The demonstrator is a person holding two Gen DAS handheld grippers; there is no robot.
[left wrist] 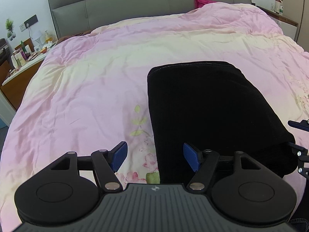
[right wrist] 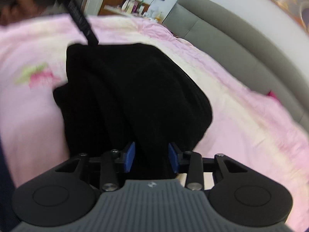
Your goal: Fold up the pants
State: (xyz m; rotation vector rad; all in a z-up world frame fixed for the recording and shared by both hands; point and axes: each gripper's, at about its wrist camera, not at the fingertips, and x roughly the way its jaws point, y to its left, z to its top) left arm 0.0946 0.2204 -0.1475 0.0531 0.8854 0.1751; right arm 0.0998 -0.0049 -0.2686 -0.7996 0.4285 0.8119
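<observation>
Each gripper, left (left wrist: pixel 155 157) and right (right wrist: pixel 151 157), has a ribbed grey body bearing a small white emblem, two round black discs, black linkage arms with silver screws, and blue pads (left wrist: pixel 120 155) on black fingers.

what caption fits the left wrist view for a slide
Open left claw at the near edge of folded black pants on a pink floral duvet.
</observation>
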